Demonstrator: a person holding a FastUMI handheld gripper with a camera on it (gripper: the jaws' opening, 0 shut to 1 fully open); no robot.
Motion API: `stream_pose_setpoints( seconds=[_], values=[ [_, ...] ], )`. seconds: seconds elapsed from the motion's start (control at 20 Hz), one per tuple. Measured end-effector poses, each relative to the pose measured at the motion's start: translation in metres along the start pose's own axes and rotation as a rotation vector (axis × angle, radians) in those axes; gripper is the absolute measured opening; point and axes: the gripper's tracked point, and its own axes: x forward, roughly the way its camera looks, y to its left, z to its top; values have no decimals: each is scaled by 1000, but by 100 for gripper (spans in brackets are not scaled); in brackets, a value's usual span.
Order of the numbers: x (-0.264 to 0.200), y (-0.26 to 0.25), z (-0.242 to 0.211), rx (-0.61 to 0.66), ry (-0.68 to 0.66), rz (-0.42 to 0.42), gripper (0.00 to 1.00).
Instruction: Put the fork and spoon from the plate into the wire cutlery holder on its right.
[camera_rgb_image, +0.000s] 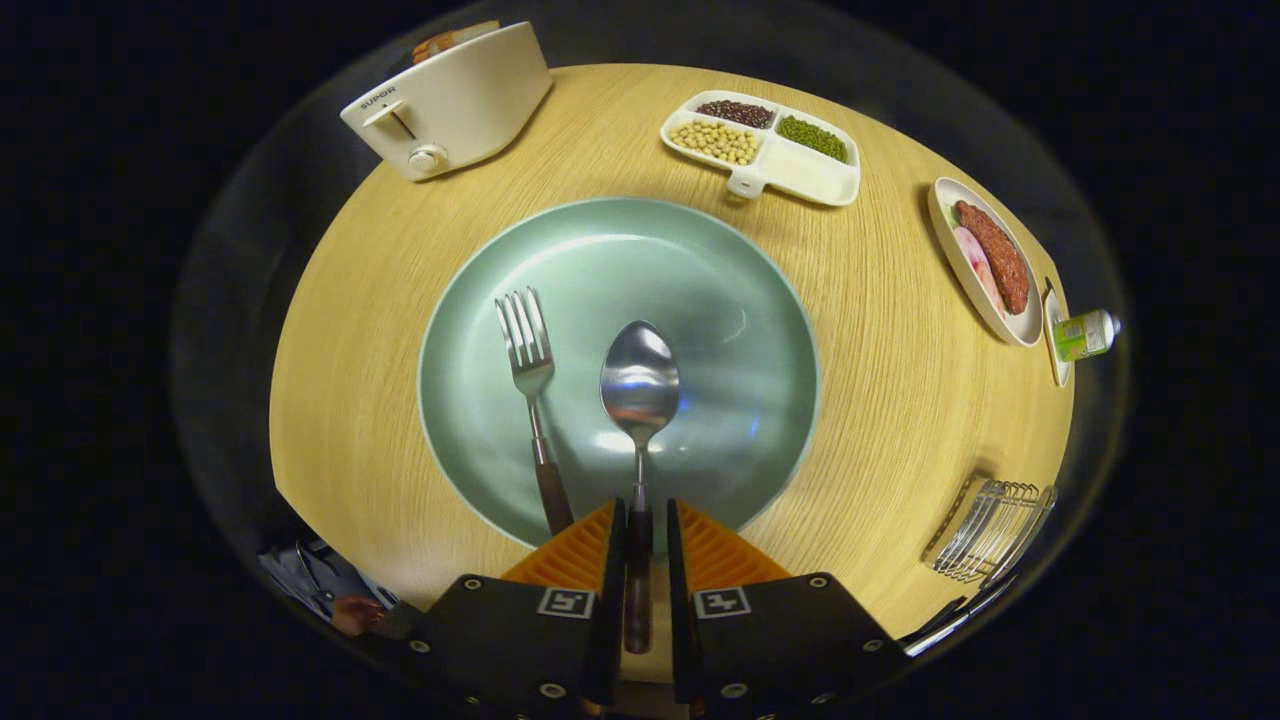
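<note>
The claw (638, 540) is standing nearly closed, its two fingers bracketing the dark handle of the polished steel spoon (639, 400); whether both fingers are pressing on the handle cannot be determined, as narrow gaps appear on either side. The spoon is lying on the round pale green plate (750, 300), bowl pointing away from the fingers. The steel fork with a dark handle (530, 390) is lying on the same plate just left of the spoon, tines pointing away and handle end beside the left finger. The plate is resting on the round light wood counter (880, 400). The wire cutlery holder (990, 530) is sitting well to the right of the plate, near the counter edge. Beyond the plate, a white toaster (450, 100), a white divided tray of beans (765, 145) and a white dish of sliced meat (990, 260) are standing.
</note>
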Motion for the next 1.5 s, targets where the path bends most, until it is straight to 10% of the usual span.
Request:
stream_pose_setpoints(
  seconds=[0.9,1.5],
  values=[
    [-81,-50,3,329,-276,138,5],
    [-137,-226,-103,537,-336,-104,5]
  ],
)
